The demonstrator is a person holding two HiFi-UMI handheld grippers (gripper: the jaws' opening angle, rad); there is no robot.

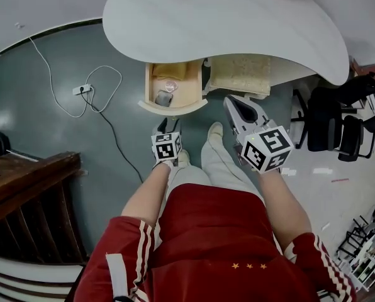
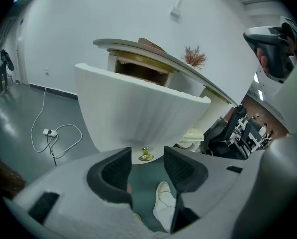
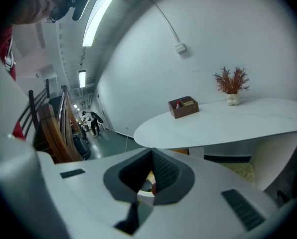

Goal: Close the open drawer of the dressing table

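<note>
Looked steeply down on a grey-green floor and a white dressing table with a rounded top, set against a pale wall. Found the drawer pulled out from under the table's front edge, left of the middle, open, with a few small things inside that were too small to name. Saw its curved white front turned toward the person's legs, with a small gold knob low in its middle. Held the left gripper just short of that front, jaws apart and gripping nothing, the knob lined up in the gap beyond their tips; could not tell whether anything touched. Held the right gripper off to the right of the drawer, pointing toward the table, jaws closed tip to tip with nothing between them. Noted a pale shoe on the floor between the two grippers. Noted a brown box and a dried plant in a small pot on the table top, well apart. Spotted a power strip with a looping white cable on the floor to the left, and black chairs to the right of the table.
</note>
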